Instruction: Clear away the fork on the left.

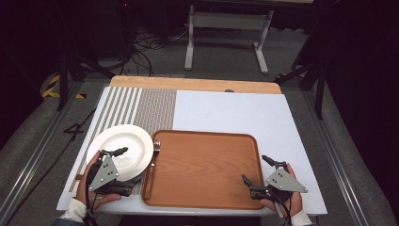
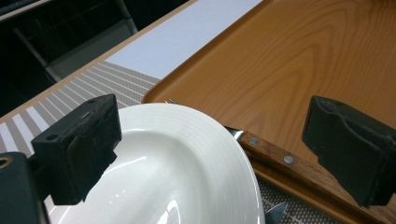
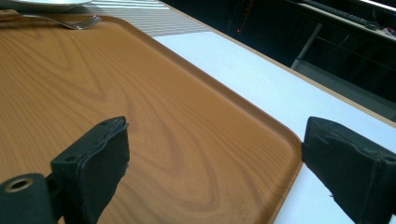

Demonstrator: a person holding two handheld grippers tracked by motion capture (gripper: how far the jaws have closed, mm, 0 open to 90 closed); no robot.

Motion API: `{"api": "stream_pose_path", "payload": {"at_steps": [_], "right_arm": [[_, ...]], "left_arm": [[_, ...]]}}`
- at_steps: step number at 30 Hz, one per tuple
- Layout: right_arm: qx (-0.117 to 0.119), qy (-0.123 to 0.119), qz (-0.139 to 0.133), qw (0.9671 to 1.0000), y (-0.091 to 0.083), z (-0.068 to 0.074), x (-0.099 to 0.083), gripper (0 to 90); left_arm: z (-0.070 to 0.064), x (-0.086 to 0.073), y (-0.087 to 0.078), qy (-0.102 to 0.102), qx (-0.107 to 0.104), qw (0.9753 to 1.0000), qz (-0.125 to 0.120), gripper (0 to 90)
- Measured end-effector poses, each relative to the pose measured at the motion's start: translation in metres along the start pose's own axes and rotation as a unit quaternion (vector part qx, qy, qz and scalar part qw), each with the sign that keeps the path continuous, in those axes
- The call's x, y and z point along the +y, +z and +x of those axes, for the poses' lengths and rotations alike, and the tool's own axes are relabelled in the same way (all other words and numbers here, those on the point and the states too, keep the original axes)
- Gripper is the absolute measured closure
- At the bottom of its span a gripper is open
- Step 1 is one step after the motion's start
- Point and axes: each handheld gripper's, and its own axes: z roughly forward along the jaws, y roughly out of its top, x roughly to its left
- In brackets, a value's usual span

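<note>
A white plate [image 1: 120, 147] lies on a striped placemat [image 1: 141, 106] at the table's left. Beside it sits a wooden tray [image 1: 207, 169], and a fork [image 1: 155, 147] with a wooden handle [image 2: 266, 150] rests along the tray's left rim. My left gripper [image 1: 131, 165] is open. One jaw hangs over the plate [image 2: 177, 158] and the other over the tray [image 2: 299, 60], holding nothing. My right gripper [image 1: 254, 168] is open at the tray's front right corner. One jaw is above the tray [image 3: 140, 102] and the other above the white tabletop [image 3: 261, 79].
The white tabletop [image 1: 235, 110] stretches behind and to the right of the tray. A wooden strip [image 1: 193, 84] edges the far side. A small shiny metal tip [image 2: 276, 210] shows on the placemat by the plate's rim. Stands and cables crowd the floor beyond.
</note>
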Motion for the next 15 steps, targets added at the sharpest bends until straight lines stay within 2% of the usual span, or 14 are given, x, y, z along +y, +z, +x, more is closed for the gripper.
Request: {"api": "stream_pose_path", "payload": {"at_steps": [14,15], "right_arm": [[-0.001,0.003,-0.001,1.0000,0.0005,-0.0030,-0.0015,8.4],[-0.001,0.004,-0.001,1.0000,0.0003,-0.0031,-0.0016,8.5]], "left_arm": [[0.0010,0.0013,0.0019,-0.004,0.005,1.0000,0.004,5.4],[0.0008,0.0017,0.0017,0.000,0.007,1.0000,0.007,5.4]]}}
